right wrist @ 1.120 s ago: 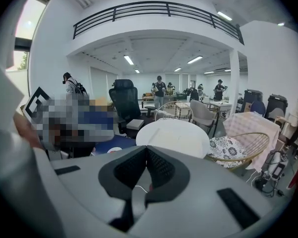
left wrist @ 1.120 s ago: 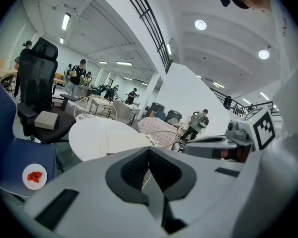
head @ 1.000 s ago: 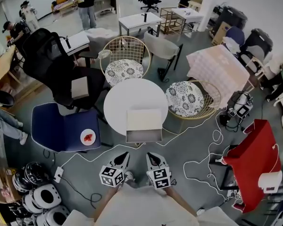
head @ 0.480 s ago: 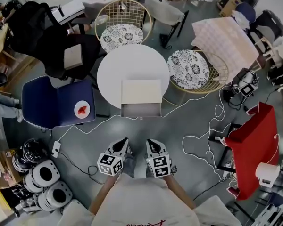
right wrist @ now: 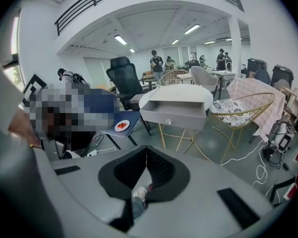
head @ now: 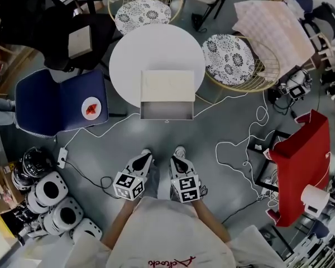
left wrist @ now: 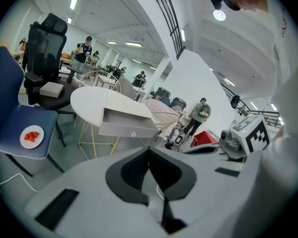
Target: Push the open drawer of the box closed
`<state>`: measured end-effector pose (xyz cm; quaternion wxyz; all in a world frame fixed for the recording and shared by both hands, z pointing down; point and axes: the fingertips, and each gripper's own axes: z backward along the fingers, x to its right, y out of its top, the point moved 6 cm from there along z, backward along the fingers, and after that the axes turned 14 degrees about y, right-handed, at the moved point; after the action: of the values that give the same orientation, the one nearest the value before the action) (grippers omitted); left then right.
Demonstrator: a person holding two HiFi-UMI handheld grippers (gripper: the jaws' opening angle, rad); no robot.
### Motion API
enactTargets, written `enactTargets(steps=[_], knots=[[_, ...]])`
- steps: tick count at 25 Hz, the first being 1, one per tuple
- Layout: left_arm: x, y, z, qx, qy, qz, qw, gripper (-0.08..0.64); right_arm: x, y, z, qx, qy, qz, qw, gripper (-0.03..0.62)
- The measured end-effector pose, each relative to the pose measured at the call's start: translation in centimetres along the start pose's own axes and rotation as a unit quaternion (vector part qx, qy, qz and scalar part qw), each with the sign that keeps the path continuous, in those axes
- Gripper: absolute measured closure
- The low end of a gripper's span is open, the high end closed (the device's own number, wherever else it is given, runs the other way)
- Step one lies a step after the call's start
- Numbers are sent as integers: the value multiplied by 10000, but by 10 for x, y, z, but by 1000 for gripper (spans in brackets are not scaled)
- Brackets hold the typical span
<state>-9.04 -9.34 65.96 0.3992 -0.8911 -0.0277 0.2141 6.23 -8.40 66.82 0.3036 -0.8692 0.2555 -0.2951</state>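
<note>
Standing open toward the person, the drawer [head: 166,109] projects from the front of the pale box [head: 167,86], which sits at the near edge of the round white bench [head: 128,54]; its interior looks empty and a small knob [right wrist: 169,121] shows at the middle of its front panel. The step in hand is judged to be the approach: nothing has reached the drawer yet and the push has not begun. The left gripper [head: 145,157] and the right gripper [head: 176,161] are held side by side close to the person's body, well apart from the bench, both pointing roughly toward the drawer front. In the left gripper view the fingers [left wrist: 134,170] are pressed together at their tips with nothing between them — only floor shows through the gap lower down. The right gripper view shows the same: fingers [right wrist: 126,170] closed tip to tip, empty, with the person's shoe [right wrist: 139,193] visible beneath. The next move calls for carrying one or both grippers forward to the drawer front, setting the closed tips flat against the panel near the knob, and pressing straight along the line of the drawer so that it slides in squarely. Risk noted — the box sits loose at the bench edge and may shift back instead of the drawer closing. A blue chair [head: 50,102] carrying a plate [head: 91,108] stands just left of the bench, clear of the path.
</note>
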Motion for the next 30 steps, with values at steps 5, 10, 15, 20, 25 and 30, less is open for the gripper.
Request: enactTargets(steps=[5,10,15,20,25,30], knots=[[-3,1,-3,15,-7,-35,10000,548,-1,-4,-5,143,408,-120,9990,464],[-3,-1,-4,9,28,6,10000,548,8,-10,-8,-55,322,-118,9994,430],[-4,-2,0,19,73,10,10000,548,19,-12,-25,-81,342,-162,9993,430],[-7,-2,5,14,135,39,9999,548,42,-1,-52,-74,190,-218,9996,448],[-17,-5,13,1,236,128,9996,548,67,15,-89,-81,31,-274,9996,466],[-21,-6,19,8,304,166,9994,548,91,30,-114,-49,-196,-402,9990,466]])
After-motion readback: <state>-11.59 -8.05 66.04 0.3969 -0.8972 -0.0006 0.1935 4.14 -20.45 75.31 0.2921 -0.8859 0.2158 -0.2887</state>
